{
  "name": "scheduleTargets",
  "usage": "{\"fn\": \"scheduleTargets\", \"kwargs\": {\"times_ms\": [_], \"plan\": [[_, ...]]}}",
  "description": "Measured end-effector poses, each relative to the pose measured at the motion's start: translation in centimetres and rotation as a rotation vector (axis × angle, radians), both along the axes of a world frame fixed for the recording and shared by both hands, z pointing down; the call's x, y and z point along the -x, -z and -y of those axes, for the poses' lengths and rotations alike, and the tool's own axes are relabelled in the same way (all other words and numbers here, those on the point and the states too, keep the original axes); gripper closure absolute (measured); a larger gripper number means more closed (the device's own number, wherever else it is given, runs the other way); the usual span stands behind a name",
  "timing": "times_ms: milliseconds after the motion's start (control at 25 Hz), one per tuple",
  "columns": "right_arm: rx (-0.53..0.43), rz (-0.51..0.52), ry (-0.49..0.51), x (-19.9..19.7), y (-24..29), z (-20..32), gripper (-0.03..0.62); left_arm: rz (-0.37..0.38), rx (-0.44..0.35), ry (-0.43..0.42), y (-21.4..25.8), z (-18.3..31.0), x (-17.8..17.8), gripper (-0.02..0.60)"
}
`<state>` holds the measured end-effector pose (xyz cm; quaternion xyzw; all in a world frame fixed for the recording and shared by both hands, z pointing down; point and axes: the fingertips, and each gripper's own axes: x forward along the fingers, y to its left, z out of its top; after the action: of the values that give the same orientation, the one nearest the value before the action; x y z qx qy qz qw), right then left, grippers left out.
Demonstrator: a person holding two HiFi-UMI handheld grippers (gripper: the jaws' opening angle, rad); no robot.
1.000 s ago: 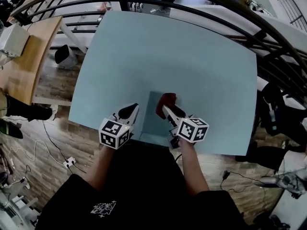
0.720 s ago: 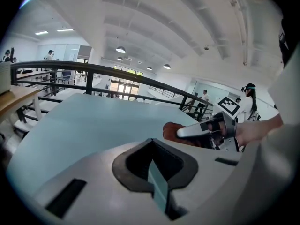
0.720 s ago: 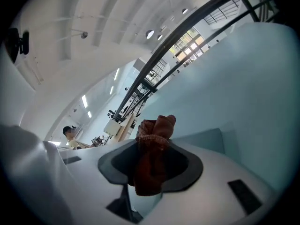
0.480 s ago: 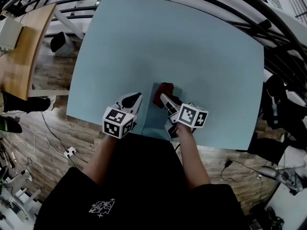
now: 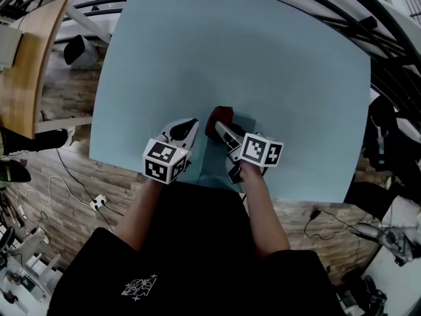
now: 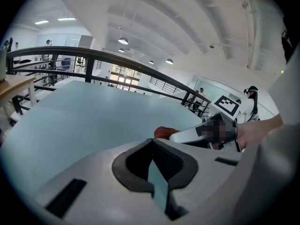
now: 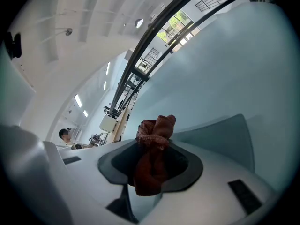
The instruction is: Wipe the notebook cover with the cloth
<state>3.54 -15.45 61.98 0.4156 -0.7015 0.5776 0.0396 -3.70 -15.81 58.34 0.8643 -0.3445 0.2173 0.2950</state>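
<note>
Head cam sat up top and looked almost straight down at the pale blue table (image 5: 263,58). It was far enough back to catch the wooden floor (image 5: 72,176), the person's forearms (image 5: 141,222), and both the left gripper (image 5: 184,131) and right gripper (image 5: 220,127) in one shot. The left gripper cam rode right behind its own jaws, low over the tabletop. It faced across the table toward the black railing (image 6: 117,62), with the right gripper poking in from the side. The right gripper cam was rolled way over, so the railing ran steeply up the frame, and the red cloth (image 7: 152,158) filled its foreground, super close. All three views shared the table, the railing and that cloth.
</note>
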Motion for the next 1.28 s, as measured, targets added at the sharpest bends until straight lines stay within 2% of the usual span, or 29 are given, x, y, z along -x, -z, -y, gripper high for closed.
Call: {"fn": "scheduleTargets", "kwargs": {"times_ms": [640,1280], "plan": [[0.102,0.048,-0.018,0.0,-2.4,0.8,0.454,0.015,0.023,-0.017,-1.6,1.3,-0.2,0.572],[0.099,0.034,-0.091,-5.9,-2.3,-0.3,0.454,0.010,0.009,-0.030,-1.1,0.7,-2.6,0.574]]}}
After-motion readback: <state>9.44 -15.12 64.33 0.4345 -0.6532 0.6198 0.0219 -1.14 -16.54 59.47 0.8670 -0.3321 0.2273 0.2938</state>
